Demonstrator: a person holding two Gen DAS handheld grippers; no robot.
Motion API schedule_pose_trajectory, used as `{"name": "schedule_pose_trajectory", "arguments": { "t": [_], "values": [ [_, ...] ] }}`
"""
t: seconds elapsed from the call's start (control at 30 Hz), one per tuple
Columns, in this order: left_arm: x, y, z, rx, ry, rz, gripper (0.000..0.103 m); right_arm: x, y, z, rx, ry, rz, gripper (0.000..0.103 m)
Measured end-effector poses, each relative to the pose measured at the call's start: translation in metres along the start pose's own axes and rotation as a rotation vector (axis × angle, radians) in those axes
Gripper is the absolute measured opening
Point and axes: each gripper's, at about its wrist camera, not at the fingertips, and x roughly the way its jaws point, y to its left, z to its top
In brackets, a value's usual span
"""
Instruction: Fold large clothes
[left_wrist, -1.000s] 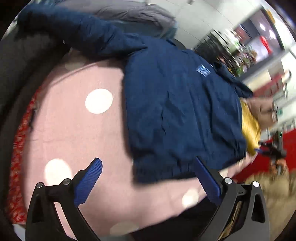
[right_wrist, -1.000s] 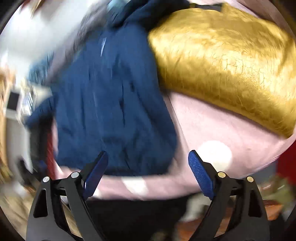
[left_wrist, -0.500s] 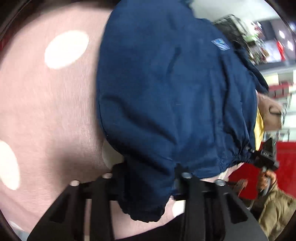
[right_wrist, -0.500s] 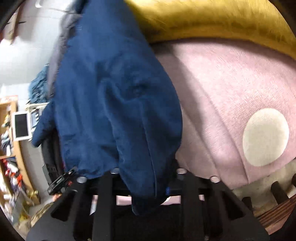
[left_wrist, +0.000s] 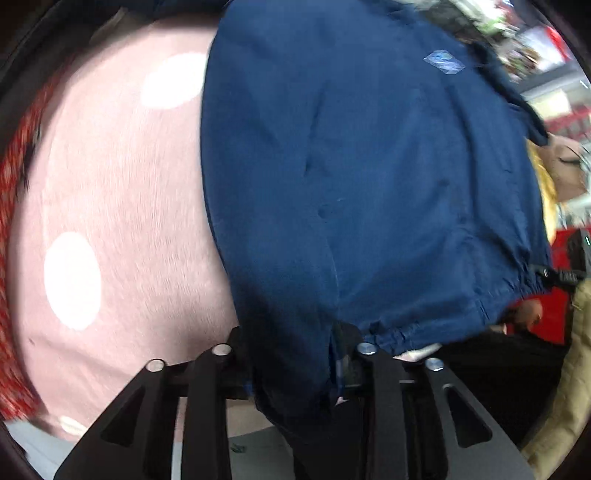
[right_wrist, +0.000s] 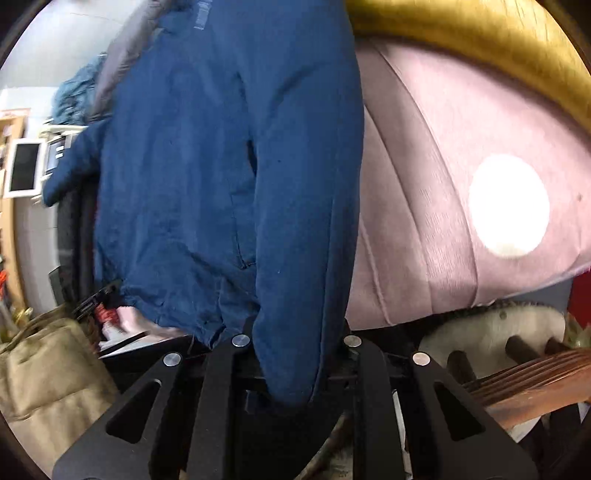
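A large navy blue jacket (left_wrist: 354, 177) lies on a pink bedcover with white dots (left_wrist: 122, 206). My left gripper (left_wrist: 295, 354) is shut on the jacket's bottom hem at one corner, and the cloth hides its fingertips. My right gripper (right_wrist: 295, 343) is shut on the jacket's (right_wrist: 229, 177) hem at the other corner, with cloth bunched between the jaws. The hem with its drawcord is lifted off the pink bedcover (right_wrist: 461, 206). A small light-blue logo patch (left_wrist: 443, 62) shows on the jacket's chest.
A gold-yellow garment (right_wrist: 480, 40) lies on the bed beyond the jacket. A grey garment (right_wrist: 122, 62) and a teal one (right_wrist: 74, 92) lie at the far end. A red patterned cloth (left_wrist: 14, 192) borders the bed. A wooden chair (right_wrist: 528, 373) stands near the bed edge.
Both grippers went from open above the jacket to shut on its bottom hem. The hem is now pulled up and toward the cameras.
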Motion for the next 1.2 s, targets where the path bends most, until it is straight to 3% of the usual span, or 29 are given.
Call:
{"name": "schedule_pose_trajectory", "arguments": {
  "t": [0.1,0.17,0.2,0.27,0.43,0.57,0.73,0.83,1.03,1.2],
  "values": [
    [0.014,0.002,0.009,-0.055,0.017,0.039,0.055,0.008,-0.002,0.009,0.039,0.016,-0.106,0.036],
    [0.009,-0.003,0.016,-0.042,0.006,0.098,0.072,0.0,0.004,0.014,0.008,0.007,-0.222,0.063],
    [0.004,-0.003,0.016,-0.032,-0.007,0.116,0.08,-0.006,0.01,0.015,-0.025,-0.01,-0.263,0.067],
    [-0.008,-0.002,0.02,-0.009,-0.032,0.147,0.085,-0.021,0.021,0.021,-0.095,-0.033,-0.352,0.071],
    [-0.041,-0.003,0.036,-0.008,-0.093,0.228,0.088,-0.063,0.054,0.041,-0.171,-0.166,-0.492,0.072],
    [-0.065,-0.02,0.063,0.035,-0.183,0.318,0.088,-0.089,0.087,0.069,-0.213,-0.288,-0.485,0.072],
    [-0.066,-0.049,0.105,0.092,-0.252,0.307,0.088,-0.084,0.143,0.103,-0.34,-0.362,-0.542,0.072],
    [-0.063,-0.07,0.116,0.11,-0.266,0.282,0.088,-0.07,0.173,0.119,-0.482,-0.381,-0.643,0.072],
    [-0.05,-0.103,0.124,0.117,-0.261,0.227,0.088,-0.037,0.232,0.145,-0.809,-0.441,-0.881,0.072],
    [-0.046,-0.117,0.117,0.169,-0.241,0.254,0.088,-0.016,0.243,0.192,-0.871,-0.442,-0.984,0.072]
  ]
}}
